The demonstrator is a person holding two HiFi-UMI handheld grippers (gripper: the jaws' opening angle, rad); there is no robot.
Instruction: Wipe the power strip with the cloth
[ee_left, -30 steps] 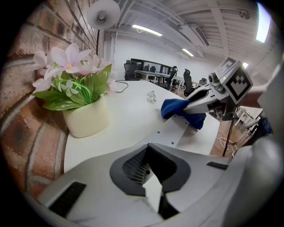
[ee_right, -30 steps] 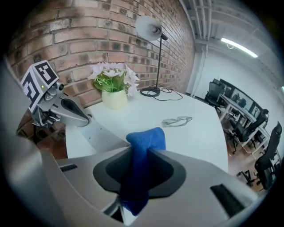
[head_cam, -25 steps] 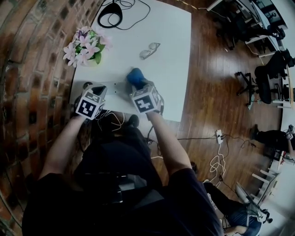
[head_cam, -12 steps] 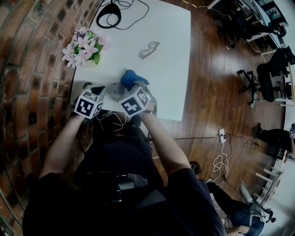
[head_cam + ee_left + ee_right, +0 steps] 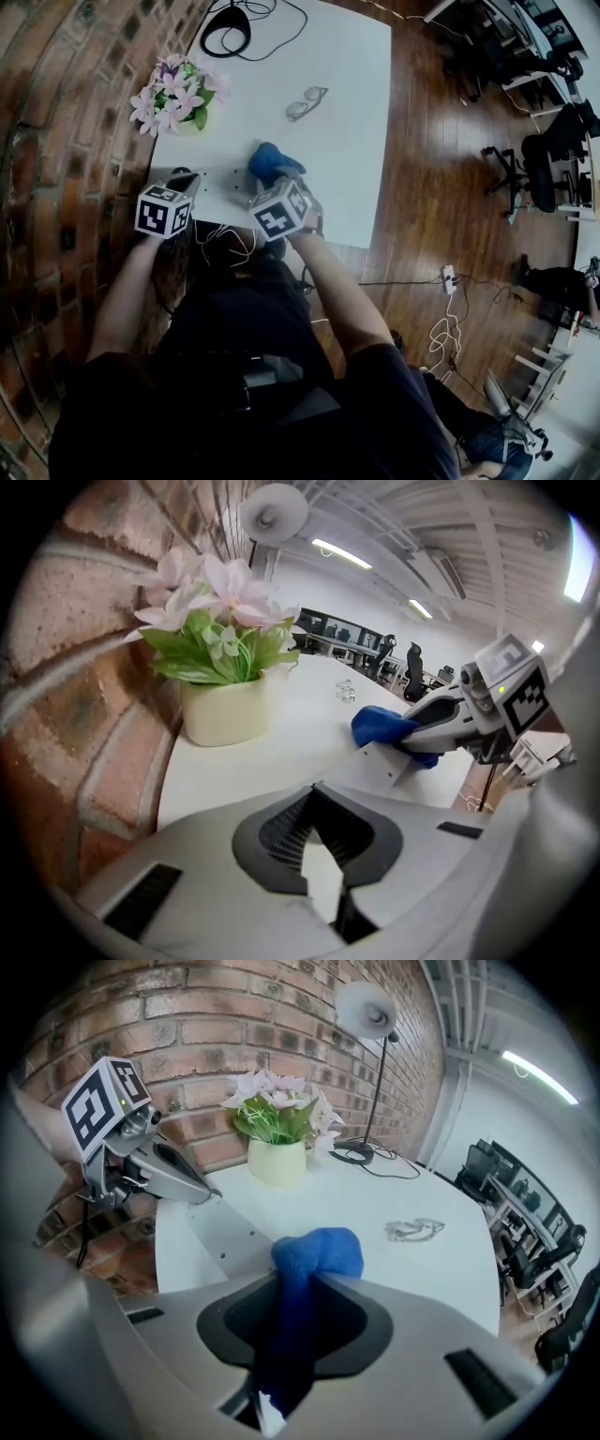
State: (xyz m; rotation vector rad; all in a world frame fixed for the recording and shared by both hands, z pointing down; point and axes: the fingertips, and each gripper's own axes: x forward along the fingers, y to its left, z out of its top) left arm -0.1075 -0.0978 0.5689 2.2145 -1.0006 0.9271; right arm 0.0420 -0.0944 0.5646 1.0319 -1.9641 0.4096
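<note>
A flat white power strip (image 5: 225, 183) lies near the front edge of the white table (image 5: 347, 75). My right gripper (image 5: 272, 176) is shut on a bunched blue cloth (image 5: 270, 157), which rests on the strip's right end. In the right gripper view the cloth (image 5: 314, 1255) fills the gap between the jaws, and the strip (image 5: 230, 1232) stretches off to the left. My left gripper (image 5: 186, 180) is shut and empty, with its tip at the strip's left end. From the left gripper (image 5: 319, 832) I see the cloth (image 5: 380, 726) and the strip (image 5: 403, 761) beyond.
A pot of pink flowers (image 5: 173, 94) stands at the table's left edge by the brick wall (image 5: 66, 141). Glasses (image 5: 305, 101) lie mid-table. A lamp base with its cable (image 5: 225, 23) sits at the far end. Cables (image 5: 225, 244) hang below the front edge.
My left gripper has slid left along the table's front edge. The right gripper and the cloth shifted a little left on the strip, then stayed put.
</note>
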